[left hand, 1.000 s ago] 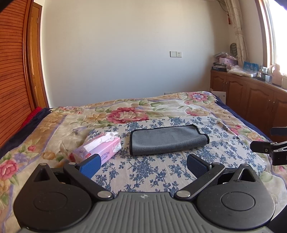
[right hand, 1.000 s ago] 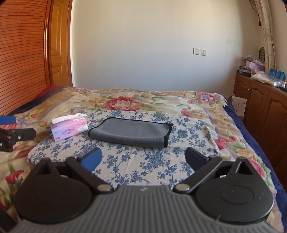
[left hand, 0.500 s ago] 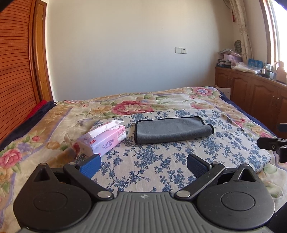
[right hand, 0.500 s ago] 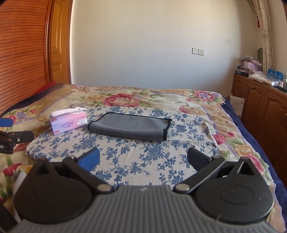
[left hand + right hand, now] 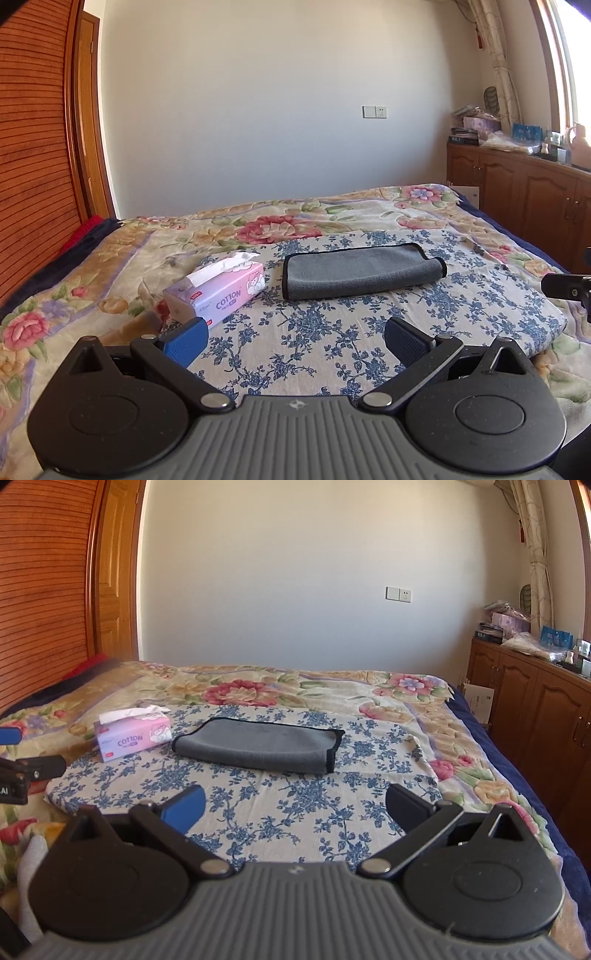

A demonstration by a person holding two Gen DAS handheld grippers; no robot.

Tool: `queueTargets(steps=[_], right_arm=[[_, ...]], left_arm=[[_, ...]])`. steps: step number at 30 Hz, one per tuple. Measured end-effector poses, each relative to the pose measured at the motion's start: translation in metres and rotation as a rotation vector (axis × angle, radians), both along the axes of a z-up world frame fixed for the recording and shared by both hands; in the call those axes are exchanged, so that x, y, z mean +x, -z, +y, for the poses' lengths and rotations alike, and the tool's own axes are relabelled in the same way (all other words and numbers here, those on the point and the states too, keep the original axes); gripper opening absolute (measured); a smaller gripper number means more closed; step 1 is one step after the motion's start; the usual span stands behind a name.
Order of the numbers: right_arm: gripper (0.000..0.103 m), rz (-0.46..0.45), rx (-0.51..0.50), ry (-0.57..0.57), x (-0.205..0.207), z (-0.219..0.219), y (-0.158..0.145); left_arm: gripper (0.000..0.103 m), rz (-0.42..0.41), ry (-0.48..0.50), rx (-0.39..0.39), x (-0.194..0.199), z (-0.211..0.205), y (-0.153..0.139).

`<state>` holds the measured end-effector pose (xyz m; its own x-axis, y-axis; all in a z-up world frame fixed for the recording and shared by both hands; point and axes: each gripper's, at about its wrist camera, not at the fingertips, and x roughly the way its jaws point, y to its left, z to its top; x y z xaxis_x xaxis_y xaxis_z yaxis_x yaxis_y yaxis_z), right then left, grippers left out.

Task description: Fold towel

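Observation:
A grey towel with black trim (image 5: 360, 271) lies folded into a flat rectangle on a blue-flowered cloth (image 5: 332, 332) on the bed; it also shows in the right wrist view (image 5: 258, 747). My left gripper (image 5: 295, 339) is open and empty, held back from the towel over the cloth's near edge. My right gripper (image 5: 295, 808) is open and empty, also well short of the towel. A tip of the right gripper shows at the right edge of the left wrist view (image 5: 565, 286); the left gripper's tip shows at the left edge of the right wrist view (image 5: 33, 771).
A pink tissue pack (image 5: 218, 293) lies left of the towel, also in the right wrist view (image 5: 133, 734). The bed has a floral quilt (image 5: 280, 225). Wooden cabinets (image 5: 517, 188) with clutter stand on the right, a wooden wardrobe (image 5: 37, 147) on the left.
Both grippers have drawn back and lifted away from the towel, which looks smaller and farther. Both stay open; the towel has not moved.

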<state>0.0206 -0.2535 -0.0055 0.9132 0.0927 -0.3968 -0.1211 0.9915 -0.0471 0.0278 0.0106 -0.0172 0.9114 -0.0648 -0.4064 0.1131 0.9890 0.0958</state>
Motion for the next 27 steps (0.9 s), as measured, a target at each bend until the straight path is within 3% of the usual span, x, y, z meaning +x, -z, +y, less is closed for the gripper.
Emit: queueTargets(steps=[27], right_arm=[[0.103, -0.078, 0.033, 0.028, -0.007, -0.007, -0.003]], left_arm=[[0.103, -0.108, -0.002, -0.029, -0.009, 0.004, -0.004]])
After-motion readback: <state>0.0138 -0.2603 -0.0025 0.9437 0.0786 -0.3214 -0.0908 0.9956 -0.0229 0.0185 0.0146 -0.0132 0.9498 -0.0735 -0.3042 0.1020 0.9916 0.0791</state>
